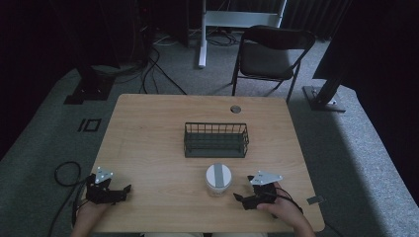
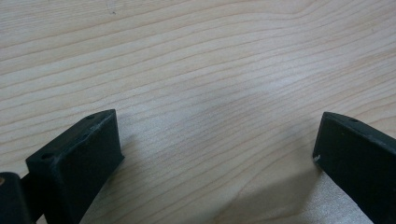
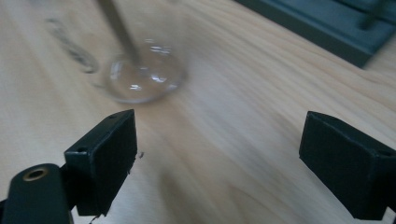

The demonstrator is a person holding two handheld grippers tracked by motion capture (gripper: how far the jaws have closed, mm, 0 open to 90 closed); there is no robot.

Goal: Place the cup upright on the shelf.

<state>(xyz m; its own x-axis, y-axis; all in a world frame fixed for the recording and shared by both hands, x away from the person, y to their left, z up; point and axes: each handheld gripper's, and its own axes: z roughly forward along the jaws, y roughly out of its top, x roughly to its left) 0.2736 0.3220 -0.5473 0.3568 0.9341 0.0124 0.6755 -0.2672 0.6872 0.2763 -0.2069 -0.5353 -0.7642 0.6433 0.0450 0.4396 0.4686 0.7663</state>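
Two hand-held grippers rest low on the table, jaws spread wide, gripping nothing.

The left gripper sits well left of the clear jar; the right gripper is just right of it. The wire basket stands behind the jar. The right gripper view shows the jar's glass base.

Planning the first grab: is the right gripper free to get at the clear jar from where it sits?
Probably yes. The right gripper is open, the jar stands just beside it, and bare table lies between; the wire basket sits behind the jar, apart.
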